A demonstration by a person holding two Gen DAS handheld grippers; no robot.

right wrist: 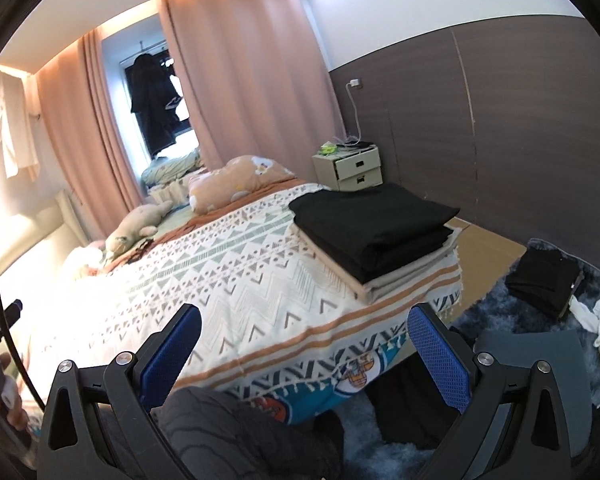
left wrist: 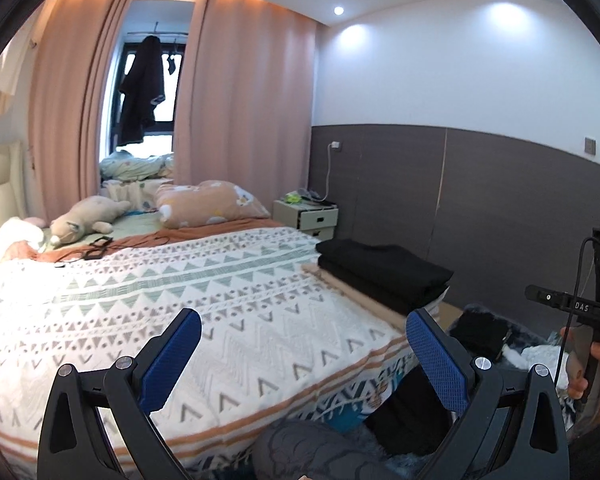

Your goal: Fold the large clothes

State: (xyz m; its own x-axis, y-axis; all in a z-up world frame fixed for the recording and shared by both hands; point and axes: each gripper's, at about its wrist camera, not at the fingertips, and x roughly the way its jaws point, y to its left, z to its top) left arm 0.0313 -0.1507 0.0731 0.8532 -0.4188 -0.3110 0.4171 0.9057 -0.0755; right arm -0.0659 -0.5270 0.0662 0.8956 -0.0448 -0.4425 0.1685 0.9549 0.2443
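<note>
Both the left gripper (left wrist: pixel 303 354) and the right gripper (right wrist: pixel 304 354) hang wide apart and hold nothing over the bed (right wrist: pixel 228 280), where folded clothes (right wrist: pixel 374 224) sit stacked at its corner, so next they likely need another garment.

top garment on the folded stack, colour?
Black folded garment, clearest in the right wrist view.

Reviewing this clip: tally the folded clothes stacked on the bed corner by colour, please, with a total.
Black folded garments: 2, as far as the layers can be told apart
Beige folded garments: 1, at the bottom of the stack
Total: 3 on the patterned bedspread; both grippers are open and empty.
</note>
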